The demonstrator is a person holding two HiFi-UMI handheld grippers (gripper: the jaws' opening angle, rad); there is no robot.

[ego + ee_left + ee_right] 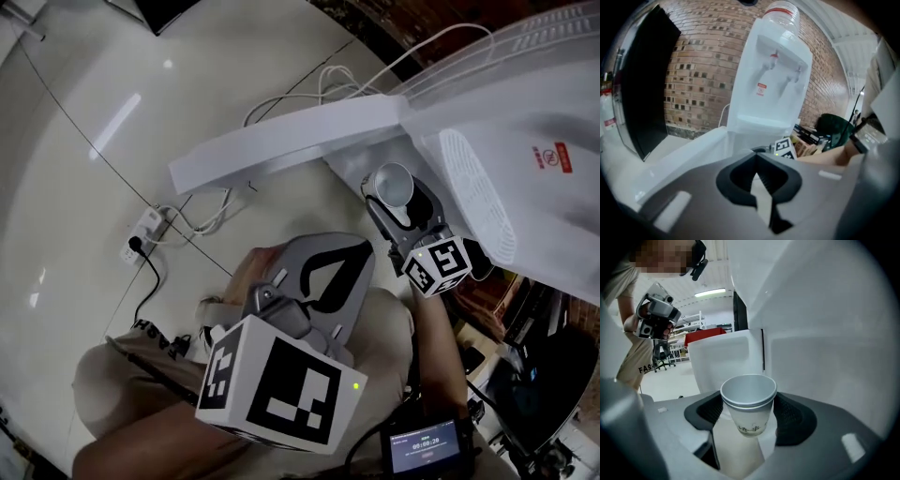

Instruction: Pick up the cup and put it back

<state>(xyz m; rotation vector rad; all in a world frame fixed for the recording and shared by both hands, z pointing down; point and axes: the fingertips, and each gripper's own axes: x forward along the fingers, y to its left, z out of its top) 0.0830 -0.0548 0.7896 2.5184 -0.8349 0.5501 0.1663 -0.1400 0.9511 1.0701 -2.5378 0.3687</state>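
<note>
Close under my head, over my lap, I hold the left gripper (361, 248) with its marker cube (281, 384) turned up toward me. Its jaws are clenched tip to tip. The left gripper view shows only the dark hollow of their pads, with nothing caught there. Low at the edge of the head view, by my right forearm, a small screen (424, 448) glows with digits.

Farther out and to my right, the right gripper (749, 401) reaches forward with its jaws grasping the cup (750, 423). It is a white paper cup, upright with its mouth up, and it is held in the air, off any surface. The pads press its sides below the rim. The rim looks doubled, as if one cup sits inside another, and there is dark print low on the wall.

Just behind the cup rises the white body of the water dispenser (768, 79). In the head view the cup hangs just beside the dispenser's slotted grille (478, 192). The left gripper view shows the dispenser's front, with two taps and a bottle on top.

Left of the dispenser lies a long white board (281, 141). Beyond it, on the pale glossy floor (84, 103), a power strip (145, 225) sits among loose cables. A brick wall (698, 70) stands behind the dispenser.
</note>
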